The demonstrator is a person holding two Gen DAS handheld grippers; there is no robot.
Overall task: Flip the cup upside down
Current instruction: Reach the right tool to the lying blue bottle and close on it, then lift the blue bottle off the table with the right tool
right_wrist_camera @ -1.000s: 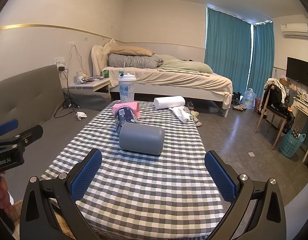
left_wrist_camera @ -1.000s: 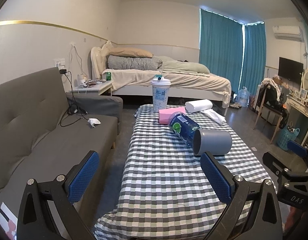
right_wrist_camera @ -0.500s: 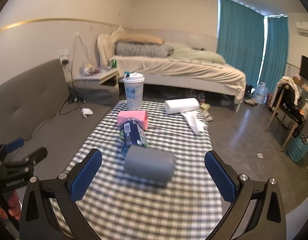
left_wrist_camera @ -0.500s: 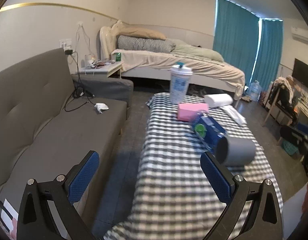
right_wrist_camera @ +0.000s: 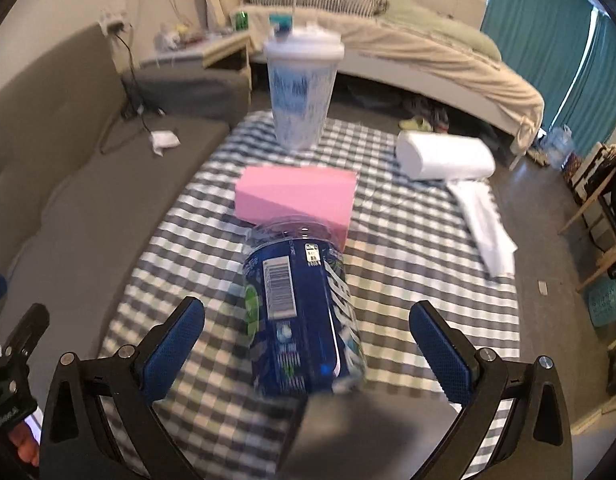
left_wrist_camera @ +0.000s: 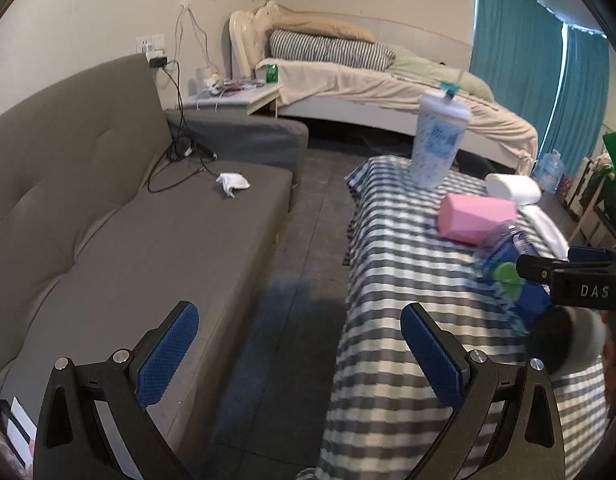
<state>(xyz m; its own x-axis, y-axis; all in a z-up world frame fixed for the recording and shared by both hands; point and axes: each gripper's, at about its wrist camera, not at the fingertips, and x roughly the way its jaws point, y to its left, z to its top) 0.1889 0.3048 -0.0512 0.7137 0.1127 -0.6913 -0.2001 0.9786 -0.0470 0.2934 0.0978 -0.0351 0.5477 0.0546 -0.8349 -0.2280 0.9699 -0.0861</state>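
Observation:
The grey cup [right_wrist_camera: 372,428] lies on its side on the checked tablecloth, close under my right gripper [right_wrist_camera: 308,352], which is open with its blue pads either side above it. In the left wrist view the cup's dark mouth [left_wrist_camera: 564,344] shows at the right edge, partly hidden by the right gripper [left_wrist_camera: 580,280]. My left gripper [left_wrist_camera: 300,360] is open and empty, over the gap between the sofa and the table's left edge.
A blue-labelled bottle [right_wrist_camera: 304,320] lies against the cup, with a pink box [right_wrist_camera: 296,196] behind it. A lidded drink cup [right_wrist_camera: 304,92] stands at the far table end, a white roll [right_wrist_camera: 444,156] to its right. A grey sofa [left_wrist_camera: 128,240] is left.
The right gripper has moved forward and down over the grey cup. The left gripper has swung left, toward the sofa and the table's left edge.

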